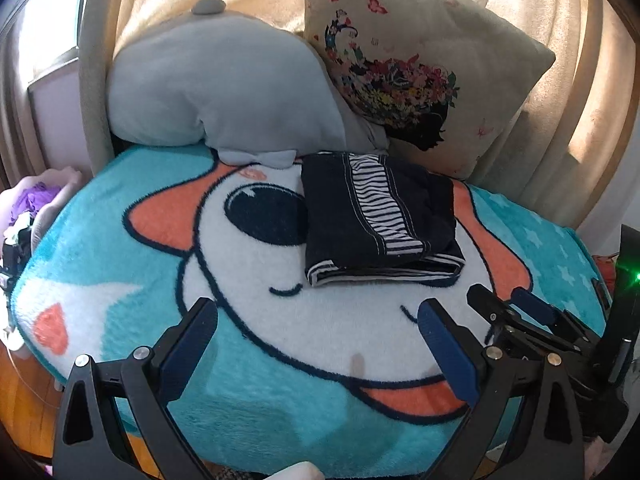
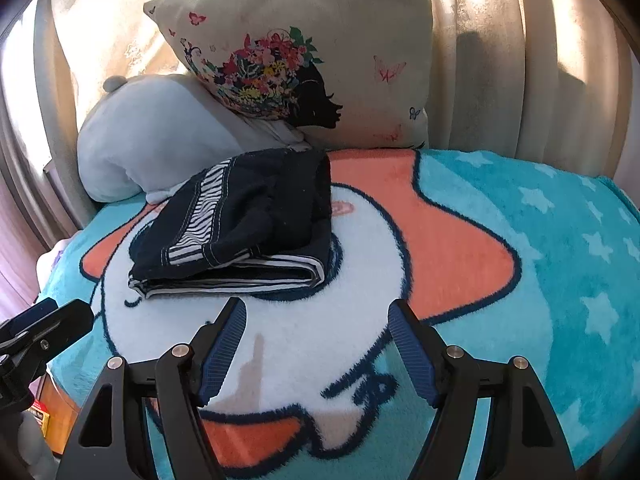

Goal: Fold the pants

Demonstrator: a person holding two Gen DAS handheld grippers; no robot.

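Dark navy pants (image 1: 380,216) with a black-and-white striped band lie folded into a compact stack on the teal cartoon blanket (image 1: 120,248). In the right wrist view the same folded pants (image 2: 244,220) sit just beyond my right gripper (image 2: 316,312), which stands open above the blanket (image 2: 540,240) with nothing between its blue pads. My left gripper (image 1: 316,312) is open too, short of the pants and empty. The right gripper (image 1: 500,300) also shows at the right of the left wrist view. The left gripper's fingertips (image 2: 52,316) show at the left edge of the right wrist view.
A grey plush pillow (image 1: 216,88) and a cream cushion (image 1: 420,60) with a floral silhouette print lean against the curtained back, just behind the pants. Wooden floor (image 1: 24,400) shows below the blanket's left edge. Purple and white clutter (image 1: 28,208) sits at far left.
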